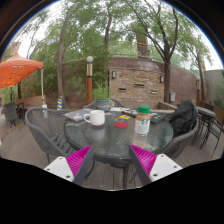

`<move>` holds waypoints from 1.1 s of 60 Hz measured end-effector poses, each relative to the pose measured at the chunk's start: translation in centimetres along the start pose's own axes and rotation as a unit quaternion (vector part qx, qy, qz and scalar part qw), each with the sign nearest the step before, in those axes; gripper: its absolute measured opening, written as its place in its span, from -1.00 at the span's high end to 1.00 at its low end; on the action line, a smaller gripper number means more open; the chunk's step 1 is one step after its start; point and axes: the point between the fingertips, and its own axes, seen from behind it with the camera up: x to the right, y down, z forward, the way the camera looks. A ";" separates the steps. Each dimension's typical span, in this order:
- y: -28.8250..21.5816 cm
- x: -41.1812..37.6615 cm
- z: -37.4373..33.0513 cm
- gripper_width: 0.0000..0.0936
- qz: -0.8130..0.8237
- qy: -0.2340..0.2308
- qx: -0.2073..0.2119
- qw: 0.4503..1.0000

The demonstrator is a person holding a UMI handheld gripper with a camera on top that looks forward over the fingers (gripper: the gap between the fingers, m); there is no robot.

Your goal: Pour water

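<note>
Outdoor patio under trees, stone wall with lamps across the back. At upper left of the frame, an orange umbrella (17,70). Below it at left, a metal mesh chair (44,128) pushed up to a round glass table (105,141) filling the centre. On the table, left of centre, a white mug (96,117); beside it toward the middle, a small red item (122,124), too small to name. Right of centre, a clear bottle with a green cap (143,120), probably the water container, upright and untouched. Further right, a black bag (184,117) on a chair.

At the bottom of the frame, the gripper (112,160) with fingers spread wide and holding nothing, pink pads (79,158) facing inward, well short of the table's contents.

Judged as the approach stage, nothing grasped yet. Next move likely calls for advancing over the table edge toward the bottle at right of centre, centring it between the fingers, then closing on its body below the cap before carrying it left toward the mug.
</note>
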 end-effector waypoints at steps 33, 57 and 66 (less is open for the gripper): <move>-8.8 16.1 15.0 -0.35 0.035 0.046 0.062 0.996; -8.1 16.2 16.2 0.08 0.035 0.095 0.073 0.992; -8.3 16.3 16.5 0.36 0.015 0.102 0.041 0.994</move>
